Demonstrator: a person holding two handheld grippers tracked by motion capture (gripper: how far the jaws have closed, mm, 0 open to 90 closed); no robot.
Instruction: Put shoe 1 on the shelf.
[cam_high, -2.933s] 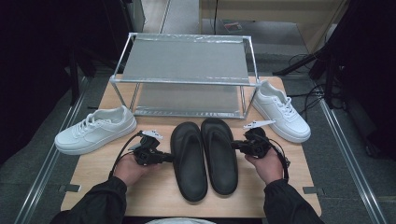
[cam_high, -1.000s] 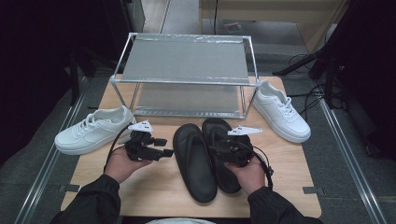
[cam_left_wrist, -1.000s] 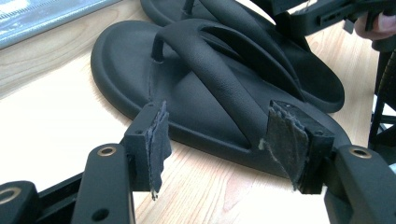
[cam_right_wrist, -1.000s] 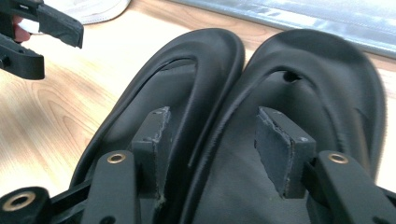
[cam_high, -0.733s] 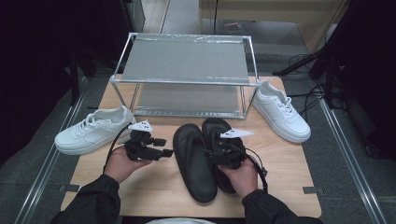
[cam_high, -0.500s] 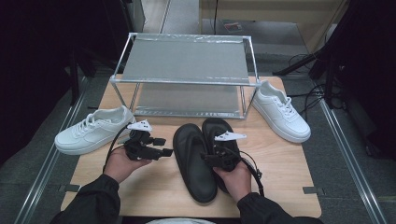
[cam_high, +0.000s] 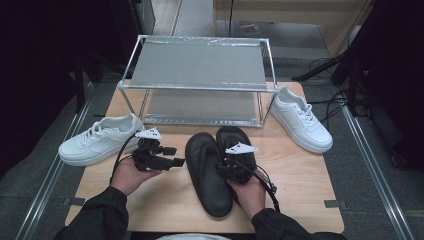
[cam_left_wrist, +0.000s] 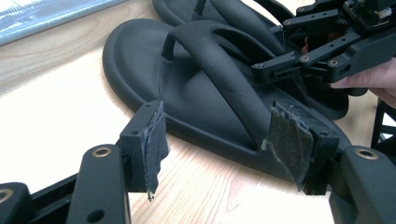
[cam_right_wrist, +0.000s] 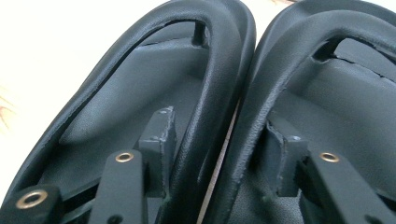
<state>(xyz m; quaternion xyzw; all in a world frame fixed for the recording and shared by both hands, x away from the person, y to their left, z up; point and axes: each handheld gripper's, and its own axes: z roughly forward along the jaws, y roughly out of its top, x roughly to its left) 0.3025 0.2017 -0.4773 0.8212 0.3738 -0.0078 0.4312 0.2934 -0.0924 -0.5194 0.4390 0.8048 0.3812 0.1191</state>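
Two black flip-flop sandals lie side by side on the wooden table, the left sandal (cam_high: 202, 167) and the right sandal (cam_high: 235, 142). My right gripper (cam_high: 223, 170) is down on them. In the right gripper view its jaws have just been closing: one pad sits inside the left sandal's strap (cam_right_wrist: 205, 93), the other inside the right sandal's strap (cam_right_wrist: 266, 98), and they pinch the two inner straps together (cam_right_wrist: 219, 135). My left gripper (cam_high: 176, 156) hovers just left of the left sandal (cam_left_wrist: 140, 60), open, with nothing between its fingers (cam_left_wrist: 152, 140).
A white sneaker (cam_high: 97, 142) lies at the table's left edge and another white sneaker (cam_high: 300, 117) at the right. A two-tier metal shoe rack (cam_high: 197, 89) stands at the back of the table. Cables trail from both grippers.
My right hand came in from the right side of the sandals, moved left and down, and set its jaws around the two inner straps. The left gripper stayed where it was.
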